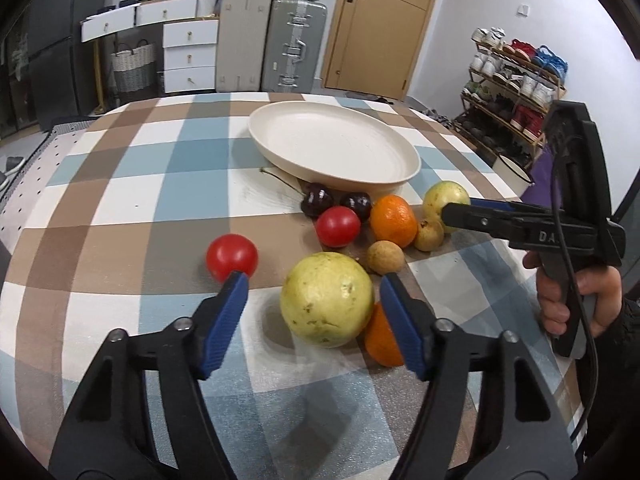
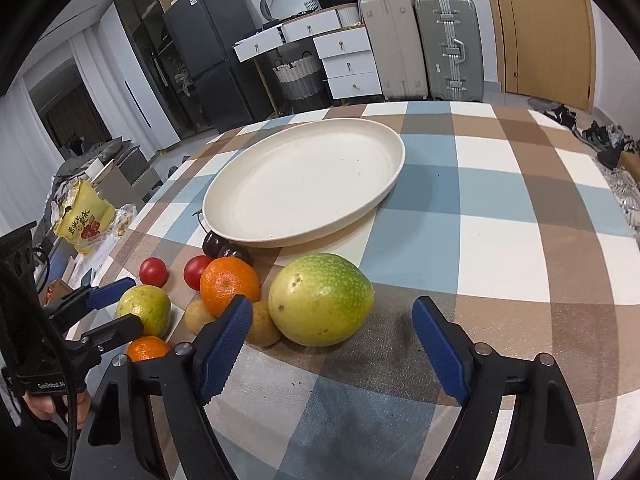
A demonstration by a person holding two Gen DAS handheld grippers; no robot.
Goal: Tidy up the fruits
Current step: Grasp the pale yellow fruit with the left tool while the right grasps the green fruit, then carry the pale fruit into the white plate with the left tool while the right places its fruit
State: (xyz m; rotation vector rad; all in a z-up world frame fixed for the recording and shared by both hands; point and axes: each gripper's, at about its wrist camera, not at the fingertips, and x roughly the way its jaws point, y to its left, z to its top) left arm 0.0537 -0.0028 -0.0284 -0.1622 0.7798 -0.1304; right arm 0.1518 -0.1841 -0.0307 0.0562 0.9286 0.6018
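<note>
We centre each spread gripper on its guava just before the plate (image 2: 362, 210): left gripper (image 1: 313, 290) round the yellow guava (image 1: 327, 299), right gripper (image 2: 333, 315) round the green guava (image 2: 321, 299), then close gently.

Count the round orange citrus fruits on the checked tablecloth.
2. One round orange citrus fruit sits in the cluster before the cream plate; the other lies partly hidden behind the large yellow-green guava. More could be hidden.

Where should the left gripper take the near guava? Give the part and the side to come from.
Grip the guava across its widest middle, coming straight in from the near side. It is round, and the left gripper already has one finger on each side. Mind the orange touching its right.
</note>
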